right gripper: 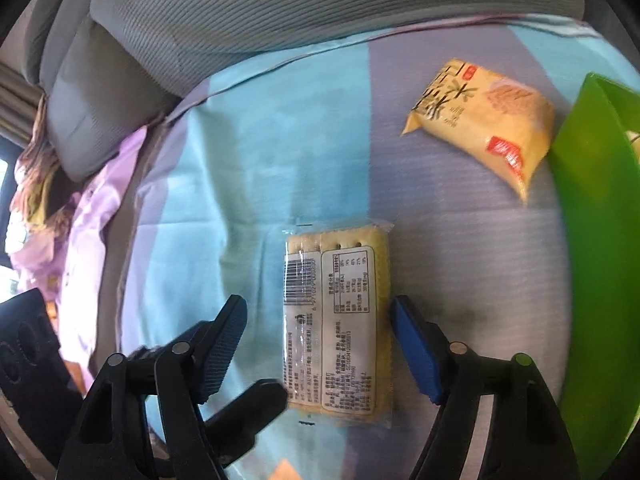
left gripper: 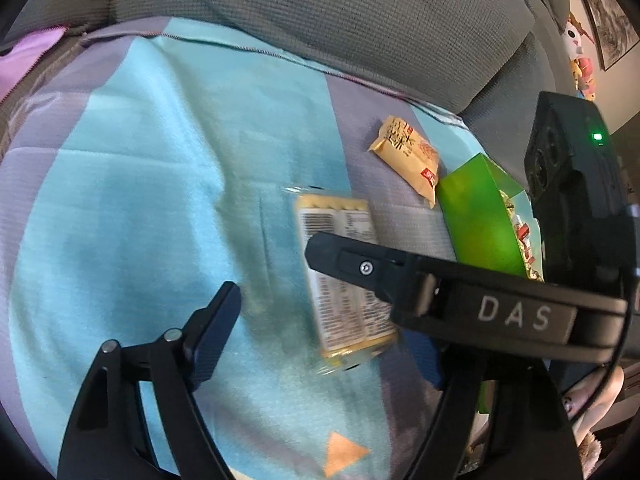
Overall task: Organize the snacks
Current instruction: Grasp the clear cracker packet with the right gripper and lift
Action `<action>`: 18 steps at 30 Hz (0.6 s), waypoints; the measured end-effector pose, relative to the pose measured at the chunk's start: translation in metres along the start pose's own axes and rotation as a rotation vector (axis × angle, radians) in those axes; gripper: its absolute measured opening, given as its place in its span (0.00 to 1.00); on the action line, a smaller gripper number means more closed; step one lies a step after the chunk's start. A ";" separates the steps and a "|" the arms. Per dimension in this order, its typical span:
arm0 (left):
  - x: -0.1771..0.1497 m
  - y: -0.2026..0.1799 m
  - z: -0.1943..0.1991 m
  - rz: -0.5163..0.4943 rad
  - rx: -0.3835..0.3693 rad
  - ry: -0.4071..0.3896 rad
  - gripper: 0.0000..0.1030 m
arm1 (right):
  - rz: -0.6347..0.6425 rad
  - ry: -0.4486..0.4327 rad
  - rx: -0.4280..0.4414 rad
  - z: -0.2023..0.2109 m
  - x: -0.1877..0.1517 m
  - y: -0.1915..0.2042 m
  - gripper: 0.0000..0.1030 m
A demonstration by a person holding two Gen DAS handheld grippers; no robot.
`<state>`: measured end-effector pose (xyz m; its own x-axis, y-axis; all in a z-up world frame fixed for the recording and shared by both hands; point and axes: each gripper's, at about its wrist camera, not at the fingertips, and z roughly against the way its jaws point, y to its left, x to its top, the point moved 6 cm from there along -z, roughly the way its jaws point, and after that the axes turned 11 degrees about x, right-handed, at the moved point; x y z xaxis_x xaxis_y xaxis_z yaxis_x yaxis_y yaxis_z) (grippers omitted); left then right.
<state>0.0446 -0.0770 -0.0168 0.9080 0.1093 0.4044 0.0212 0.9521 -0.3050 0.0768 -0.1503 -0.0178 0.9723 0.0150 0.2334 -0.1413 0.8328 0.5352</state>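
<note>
Cracker pack (right gripper: pixel 338 320) lies label-up on striped bedsheet (right gripper: pixel 248 152), between jaws of right tool (right gripper: pixel 320 344), half open, pads not touching. Left tool (left gripper: pixel 324 320) also half open, gripping nothing. Yellow snack packet (right gripper: pixel 486 124) far right, touching green box (right gripper: pixel 592 208).

Flat on the striped blue-and-lilac bedsheet (right gripper: pixel 280 140): clear-wrapped pale cracker packet (right gripper: pixel 338 320); behind-right, yellow plastic snack pouch (right gripper: pixel 484 120), beside green cardboard box (right gripper: pixel 592 208).

Grey sofa cushions (left gripper: pixel 320 12) behind blue/lilac sheet (left gripper: pixel 140 180); framed pics (left gripper: pixel 608 28) on wall, far right.
</note>
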 end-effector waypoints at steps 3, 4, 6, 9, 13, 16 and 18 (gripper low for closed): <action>-0.001 -0.005 -0.009 -0.014 0.002 0.020 0.56 | -0.021 -0.006 0.044 -0.002 -0.002 0.001 0.59; -0.001 -0.008 -0.011 -0.028 0.012 0.017 0.55 | -0.032 -0.012 0.057 -0.002 -0.003 0.000 0.54; 0.001 -0.011 -0.012 -0.046 0.025 -0.002 0.49 | -0.047 -0.018 0.068 -0.004 -0.006 0.000 0.49; 0.002 -0.012 -0.012 -0.065 0.054 -0.016 0.45 | -0.034 -0.022 0.045 -0.004 -0.006 0.003 0.48; 0.008 -0.016 -0.002 -0.068 0.042 -0.050 0.44 | -0.023 -0.038 0.021 0.001 -0.004 0.007 0.48; 0.017 -0.028 0.014 -0.097 0.028 -0.105 0.44 | 0.002 -0.090 0.027 0.018 0.002 0.014 0.48; 0.021 -0.038 0.022 -0.114 0.016 -0.131 0.44 | 0.016 -0.136 0.025 0.032 0.004 0.017 0.48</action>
<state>0.0532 -0.1049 0.0226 0.8379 0.0351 0.5447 0.1140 0.9647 -0.2376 0.0727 -0.1539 0.0183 0.9360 -0.0487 0.3486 -0.1623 0.8191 0.5503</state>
